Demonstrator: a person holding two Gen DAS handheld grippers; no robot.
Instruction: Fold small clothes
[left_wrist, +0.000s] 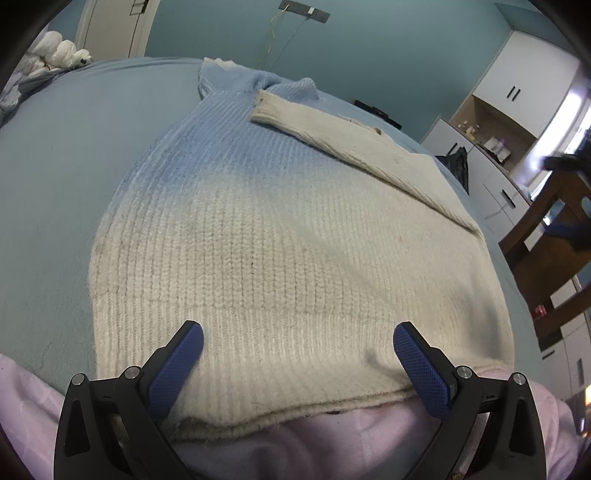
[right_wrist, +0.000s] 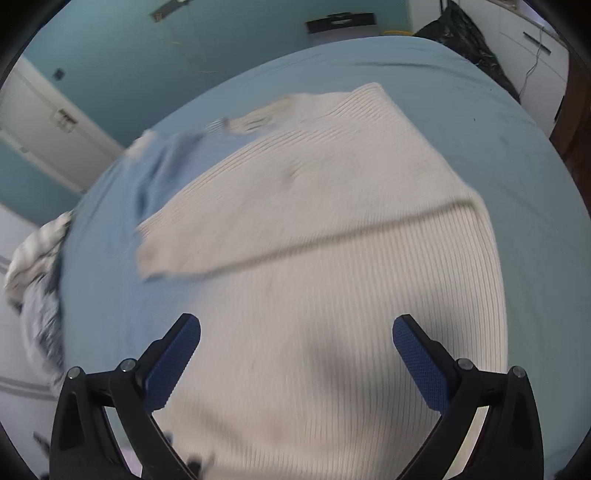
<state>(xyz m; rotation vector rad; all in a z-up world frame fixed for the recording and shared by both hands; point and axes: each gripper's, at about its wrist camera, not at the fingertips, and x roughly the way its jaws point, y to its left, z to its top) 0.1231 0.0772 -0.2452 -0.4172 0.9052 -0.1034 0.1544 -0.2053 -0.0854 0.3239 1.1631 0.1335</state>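
A knitted sweater (left_wrist: 280, 236), cream below and light blue toward the collar, lies flat on a blue bed. One cream sleeve (left_wrist: 332, 136) is folded across its upper body. My left gripper (left_wrist: 297, 338) is open over the ribbed hem, nothing between its blue pads. In the right wrist view the same sweater (right_wrist: 332, 258) looks blurred, its folded sleeve (right_wrist: 229, 229) lying across it. My right gripper (right_wrist: 295, 332) hangs above the cream body, open wide and holding nothing.
The blue bedsheet (left_wrist: 55, 177) surrounds the sweater. A pink cloth (left_wrist: 314, 443) lies at the near edge under the hem. Crumpled white bedding (left_wrist: 59, 51) sits far left. White cabinets (left_wrist: 517, 92) and a wooden chair (left_wrist: 546, 236) stand to the right.
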